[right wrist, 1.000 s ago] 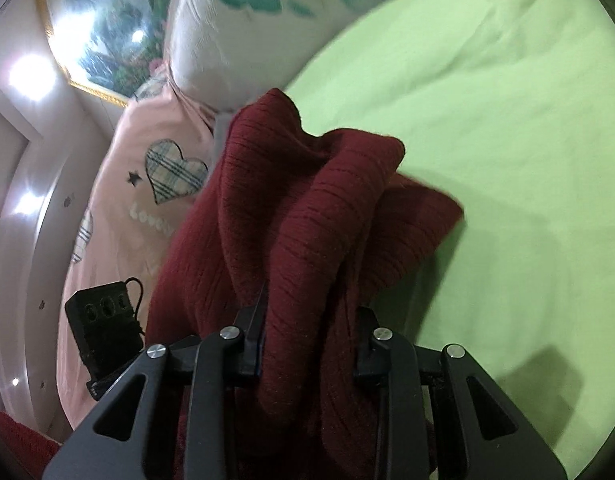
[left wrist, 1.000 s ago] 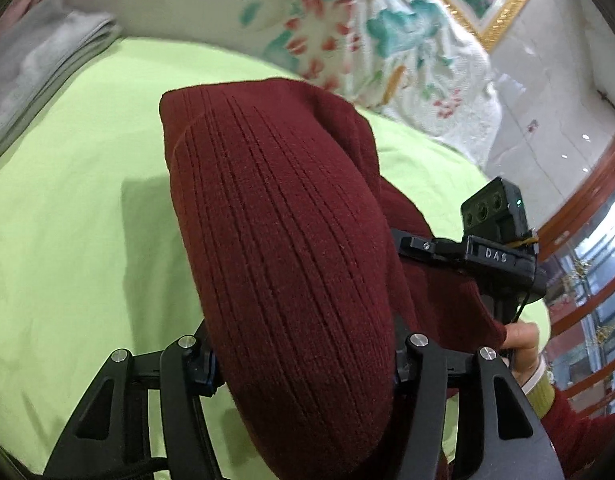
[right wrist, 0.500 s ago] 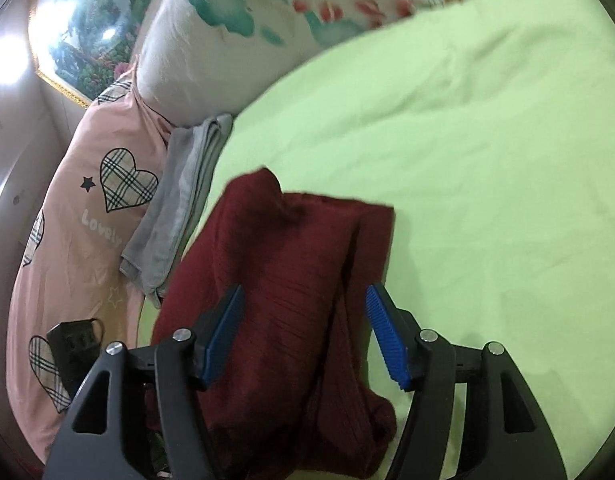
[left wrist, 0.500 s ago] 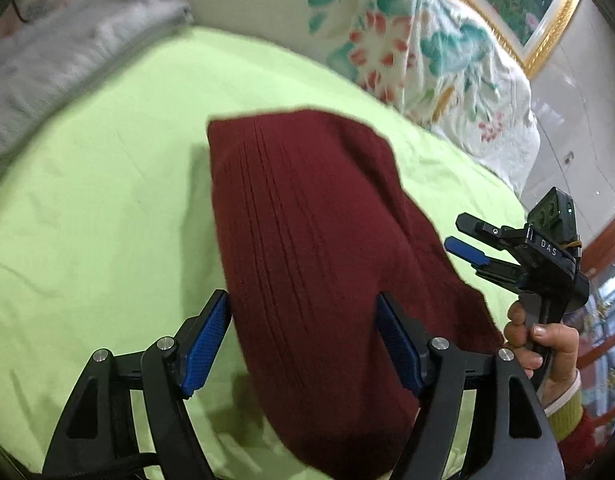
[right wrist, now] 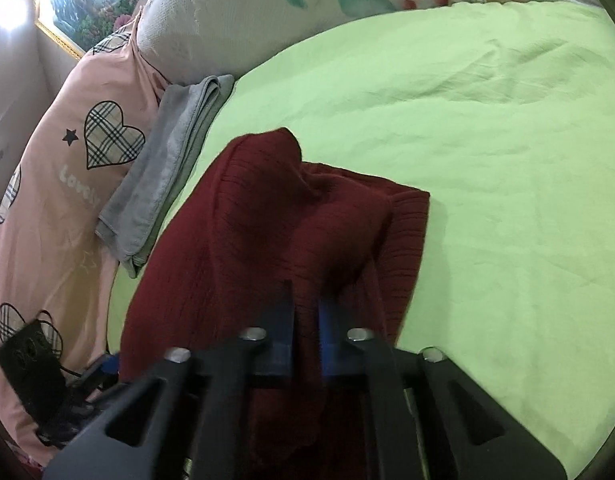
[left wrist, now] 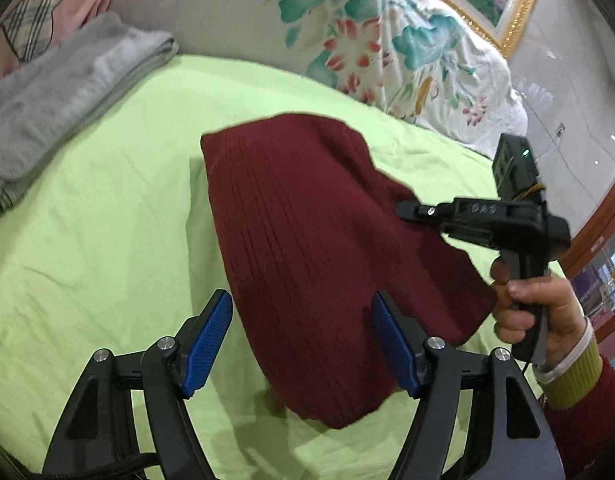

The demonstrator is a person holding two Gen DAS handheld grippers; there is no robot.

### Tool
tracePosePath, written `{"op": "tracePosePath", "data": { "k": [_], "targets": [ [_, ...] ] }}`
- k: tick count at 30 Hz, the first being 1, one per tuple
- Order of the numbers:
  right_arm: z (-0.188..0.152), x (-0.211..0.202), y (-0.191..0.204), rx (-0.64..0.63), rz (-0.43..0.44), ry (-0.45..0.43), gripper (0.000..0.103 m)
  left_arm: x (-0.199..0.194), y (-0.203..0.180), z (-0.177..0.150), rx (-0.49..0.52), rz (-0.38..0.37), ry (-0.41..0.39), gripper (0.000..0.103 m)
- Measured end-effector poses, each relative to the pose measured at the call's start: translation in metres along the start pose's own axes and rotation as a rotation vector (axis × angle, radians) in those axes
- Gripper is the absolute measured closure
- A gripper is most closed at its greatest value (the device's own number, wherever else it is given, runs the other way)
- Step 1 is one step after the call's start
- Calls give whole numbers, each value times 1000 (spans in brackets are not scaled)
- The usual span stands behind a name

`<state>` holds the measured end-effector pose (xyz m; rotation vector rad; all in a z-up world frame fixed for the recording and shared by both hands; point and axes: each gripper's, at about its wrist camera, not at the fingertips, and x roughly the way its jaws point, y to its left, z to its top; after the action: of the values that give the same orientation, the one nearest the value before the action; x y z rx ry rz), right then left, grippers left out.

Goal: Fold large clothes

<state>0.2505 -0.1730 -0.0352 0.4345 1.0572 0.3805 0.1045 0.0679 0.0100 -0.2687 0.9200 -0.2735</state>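
Observation:
A dark red ribbed sweater (left wrist: 307, 240) lies folded on the green bed sheet (left wrist: 107, 220). My left gripper (left wrist: 303, 344) is open, its blue pads (left wrist: 207, 340) on either side of the sweater's near end, not holding it. In the right wrist view the sweater (right wrist: 267, 240) lies bunched ahead of my right gripper (right wrist: 305, 320), whose jaws are nearly together; the frame is blurred and I cannot tell if cloth is pinched. The right gripper also shows in the left wrist view (left wrist: 403, 210), over the sweater's right edge.
A folded grey garment (left wrist: 59, 92) lies at the bed's far left, also in the right wrist view (right wrist: 167, 160). A floral quilt (left wrist: 367, 40) and a pink heart-print pillow (right wrist: 67, 180) line the head of the bed. Green sheet (right wrist: 487, 160) spreads to the right.
Both grippers let go of the sweater and it dropped onto the sheet. The left gripper stays open. The right gripper opened, then its jaws came nearly together.

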Motion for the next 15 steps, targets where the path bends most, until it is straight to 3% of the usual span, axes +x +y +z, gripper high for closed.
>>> {"op": "tracePosePath", "data": {
  "k": [7,11,15],
  "targets": [
    [25,-50,10,-50,34,-160,97,5,-22,16,45,-18,-18,37],
    [26,-36,-16,-2,-6,-90,97,15,-40,14,127,48,-5,37],
    [3,-1,-38,17,-88,2,97,28,-40,3,148,67,37,33]
  ]
}}
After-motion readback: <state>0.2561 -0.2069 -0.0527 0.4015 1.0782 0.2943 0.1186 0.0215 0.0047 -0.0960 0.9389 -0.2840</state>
